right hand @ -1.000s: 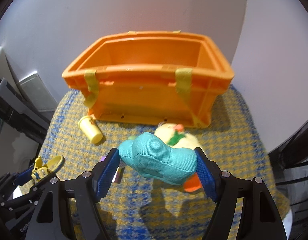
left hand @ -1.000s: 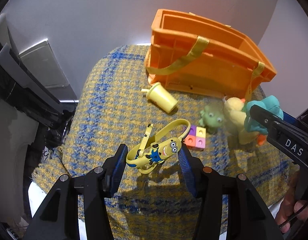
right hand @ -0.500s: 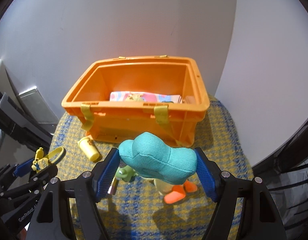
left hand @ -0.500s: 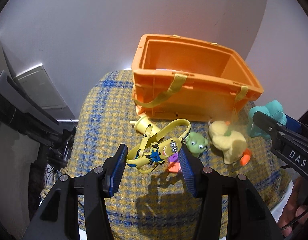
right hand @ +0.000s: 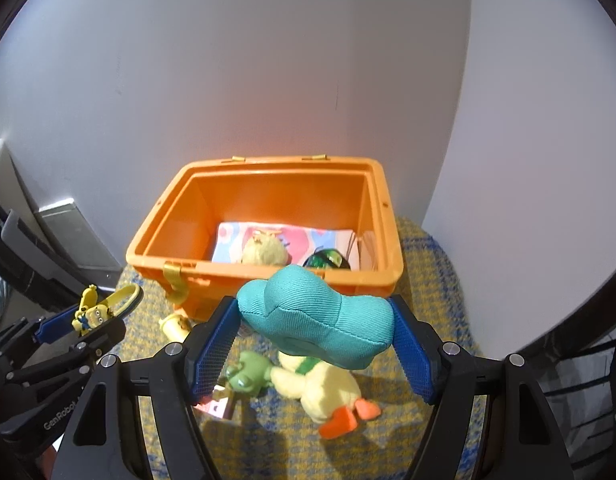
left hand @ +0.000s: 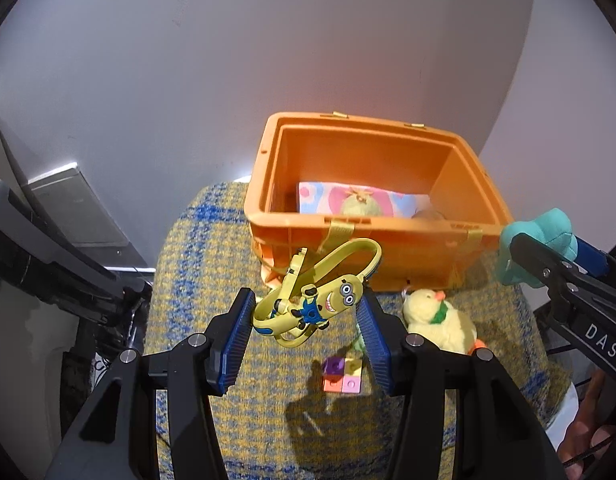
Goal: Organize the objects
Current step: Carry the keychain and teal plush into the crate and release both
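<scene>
Left claw pinches the light, floppy rubber minion wristband at its figure, right claw squeezes the soft teal plush cushion across its middle; both hang near the orange crate, low slip risk.

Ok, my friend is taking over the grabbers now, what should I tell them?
Left gripper: shut on the yellow minion strap, in the air.
Right gripper: shut on the teal cushion, also in the air.
Orange box: already holds a picture book and a few small things.
Left on the cloth: yellow duck, green frog, colour blocks, yellow cup.
</scene>
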The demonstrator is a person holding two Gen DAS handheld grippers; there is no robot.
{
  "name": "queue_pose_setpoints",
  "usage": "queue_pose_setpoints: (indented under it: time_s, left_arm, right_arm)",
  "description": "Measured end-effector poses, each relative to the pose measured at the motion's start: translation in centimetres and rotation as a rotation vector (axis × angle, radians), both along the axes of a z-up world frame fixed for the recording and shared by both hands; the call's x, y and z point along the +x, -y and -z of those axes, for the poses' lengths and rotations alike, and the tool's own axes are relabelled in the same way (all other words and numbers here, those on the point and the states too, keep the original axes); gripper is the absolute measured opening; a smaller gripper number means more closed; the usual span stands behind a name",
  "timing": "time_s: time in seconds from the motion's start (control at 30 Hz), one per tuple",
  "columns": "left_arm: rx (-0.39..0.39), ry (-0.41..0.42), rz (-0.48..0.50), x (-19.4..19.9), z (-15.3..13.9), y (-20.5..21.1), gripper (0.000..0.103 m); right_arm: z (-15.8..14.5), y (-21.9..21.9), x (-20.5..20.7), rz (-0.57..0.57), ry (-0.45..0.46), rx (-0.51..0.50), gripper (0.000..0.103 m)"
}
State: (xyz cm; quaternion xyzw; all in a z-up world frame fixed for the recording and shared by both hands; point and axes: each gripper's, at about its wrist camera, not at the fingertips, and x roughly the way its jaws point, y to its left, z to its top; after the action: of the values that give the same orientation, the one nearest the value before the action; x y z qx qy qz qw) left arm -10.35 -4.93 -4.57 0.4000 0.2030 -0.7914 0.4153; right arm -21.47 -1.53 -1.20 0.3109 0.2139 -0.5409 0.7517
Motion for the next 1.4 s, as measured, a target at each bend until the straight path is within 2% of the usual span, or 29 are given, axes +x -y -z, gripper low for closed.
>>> queue_pose_setpoints:
  time_s: [0.3,0.57,0.97,1.33,1.4]
  left_arm:
    - [-0.032,-0.021,0.017,-2.1,-2.0,2.1,0.051]
    - [-0.052,-0.027,0.021,-4.2,-2.6,4.5,0.051]
    - [-0.032,-0.002,0.033,-7.5,-0.6,7.6,0.051]
    - [-0.012,-0.001,-0.001,-8.1,0.9,9.4,0.051]
    - [-0.013,0.004,-0.014,-8.1,0.9,9.6,0.055]
  right_arm:
    - [-1.9,2.2,-0.5,0.018,0.005,-0.027,0.074]
    - [-2.7,4.5,-0.5,0.009,-0.008,-0.033,0.074]
    - [-1.5,7.3,0.7,-0.005,-0.014,-0.006,0.074]
    - [-1.1,10.4,1.3,-0.002,0.014,0.027,0.079]
    - [-1.0,10.7,1.2,0.005,0.013,0.033,0.08]
